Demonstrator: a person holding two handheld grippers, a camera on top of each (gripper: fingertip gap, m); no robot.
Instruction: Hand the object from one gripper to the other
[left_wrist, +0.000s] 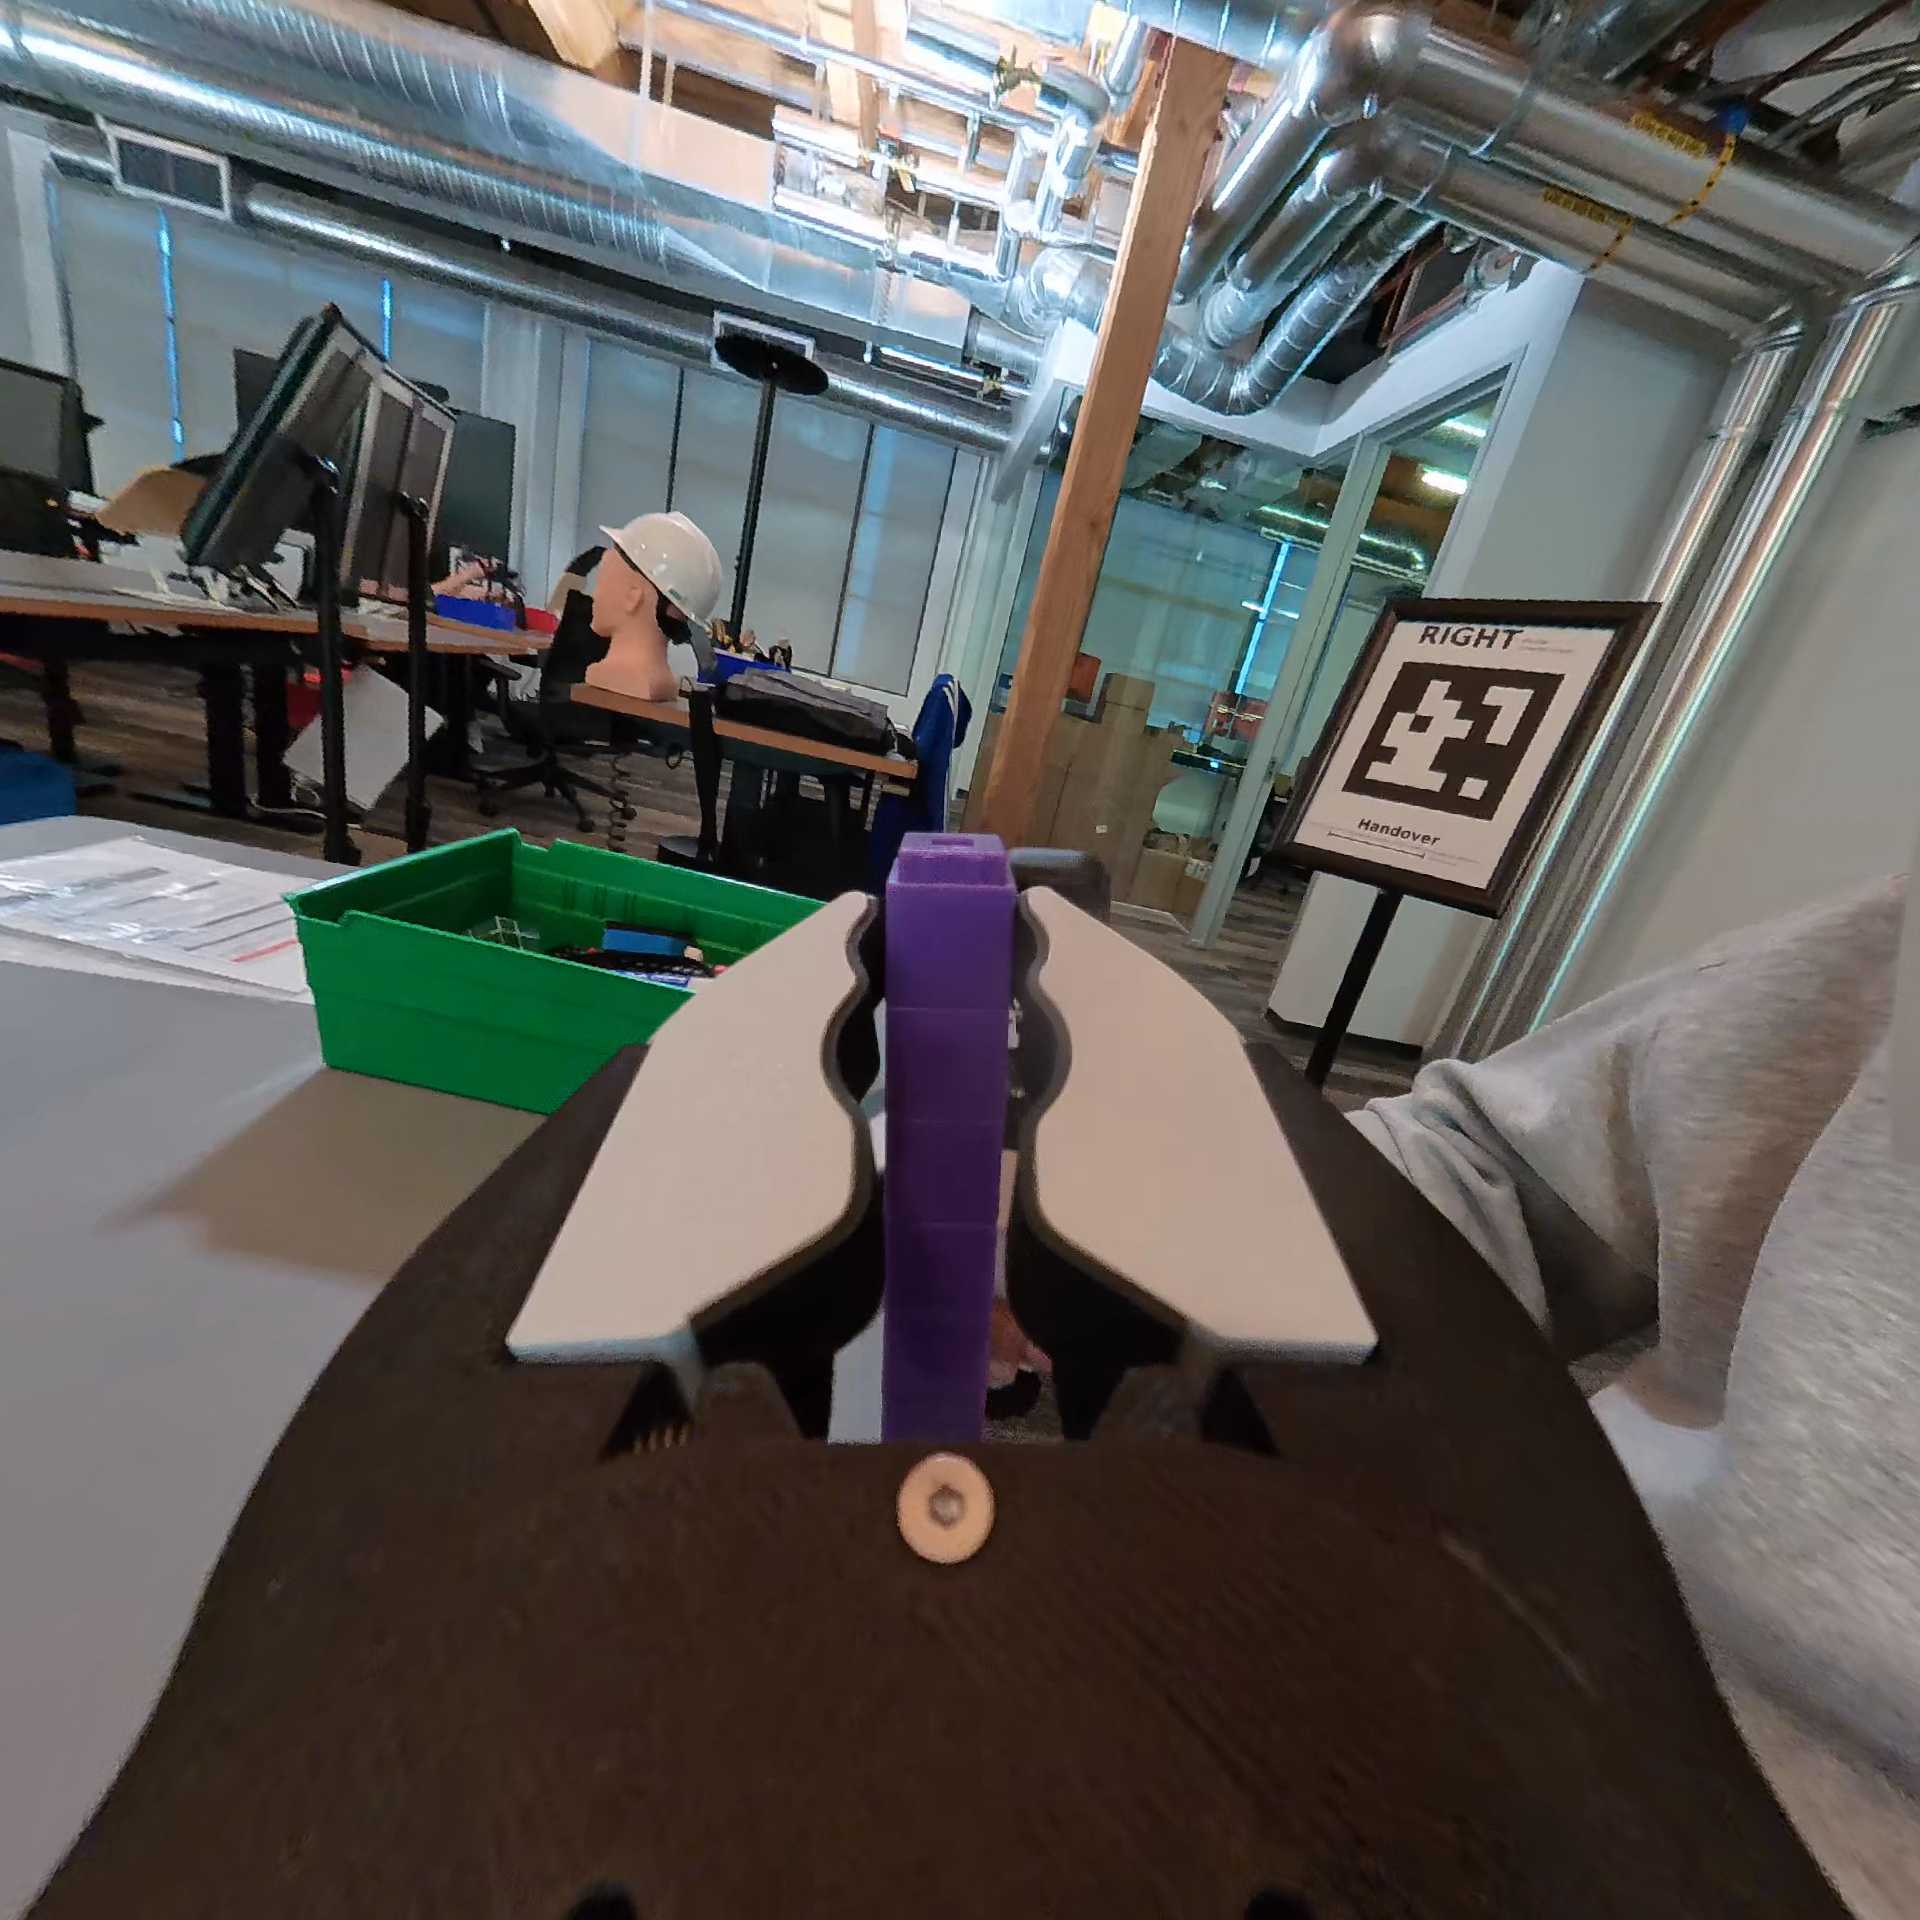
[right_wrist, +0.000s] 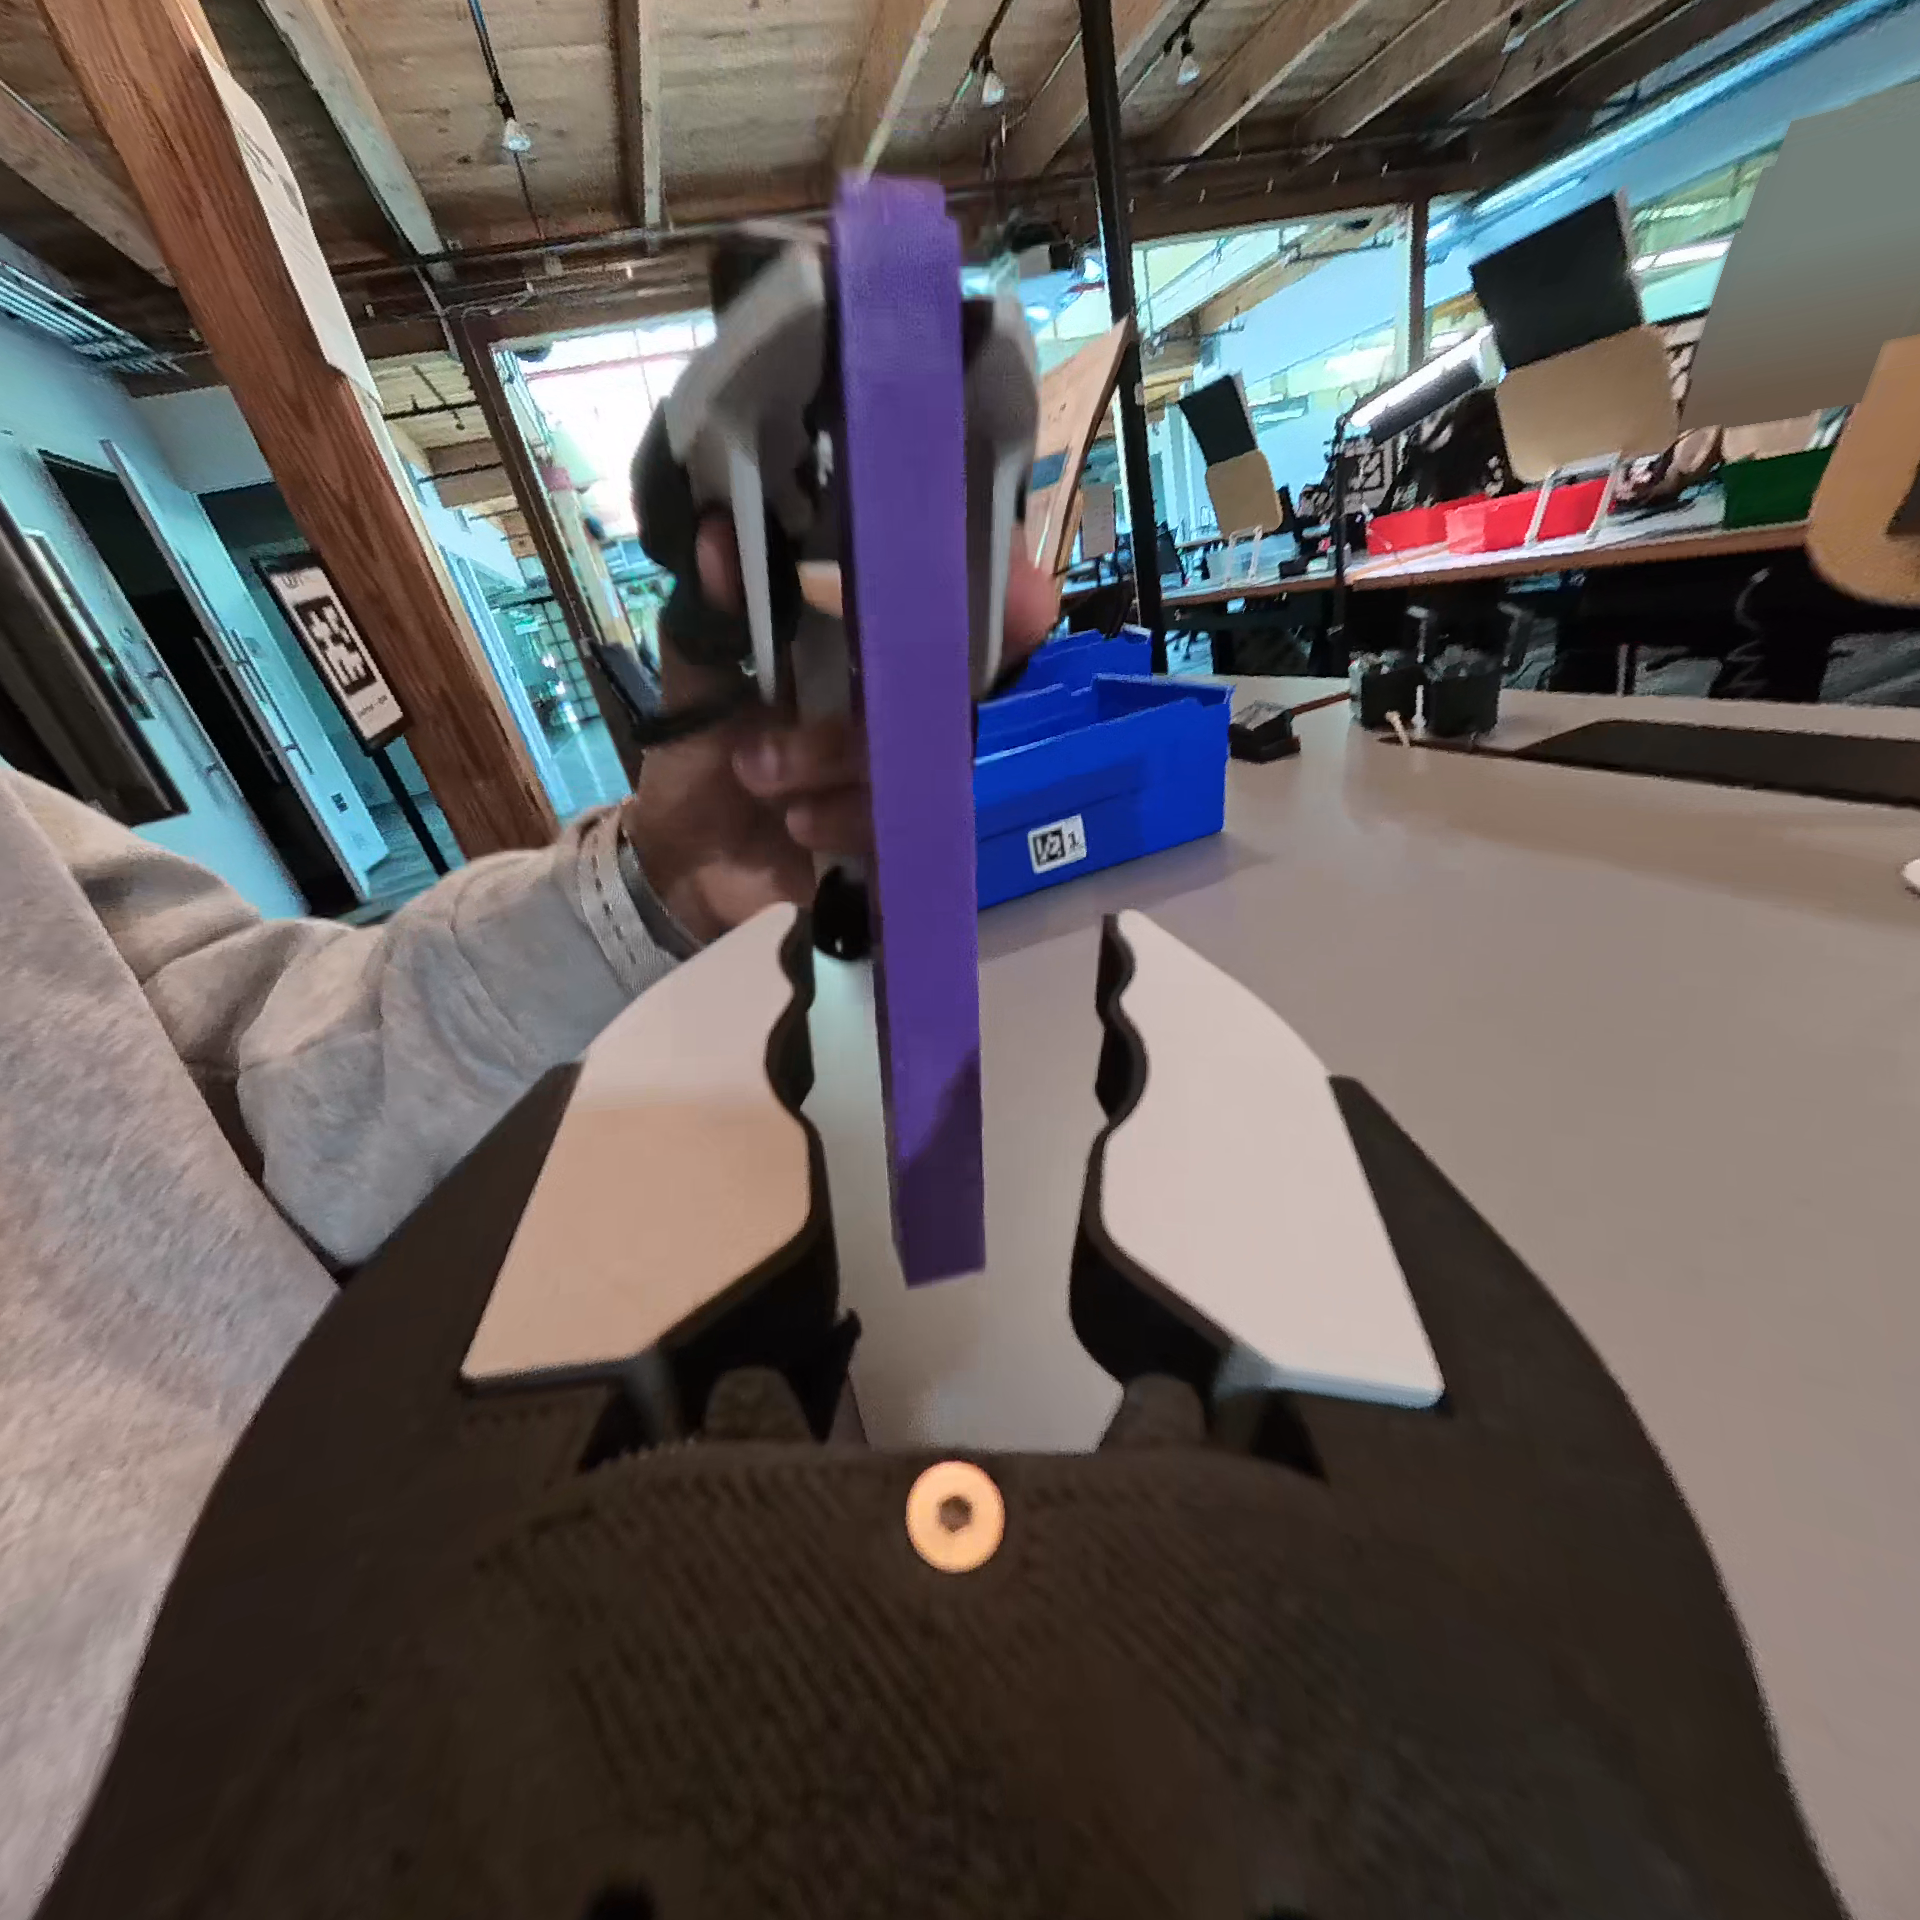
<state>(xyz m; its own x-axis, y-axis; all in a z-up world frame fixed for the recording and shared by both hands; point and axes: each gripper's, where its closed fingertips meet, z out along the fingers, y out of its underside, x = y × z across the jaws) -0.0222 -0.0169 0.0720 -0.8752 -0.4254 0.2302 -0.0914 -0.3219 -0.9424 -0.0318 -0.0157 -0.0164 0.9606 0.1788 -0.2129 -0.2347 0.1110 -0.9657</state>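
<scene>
While left tongs clamp bar, right tongs gape.

A purple bar is seen, flanked by pale grey fingers on a black body. A green bin is spotted; a blue bin too. Grey sleeve.
</scene>
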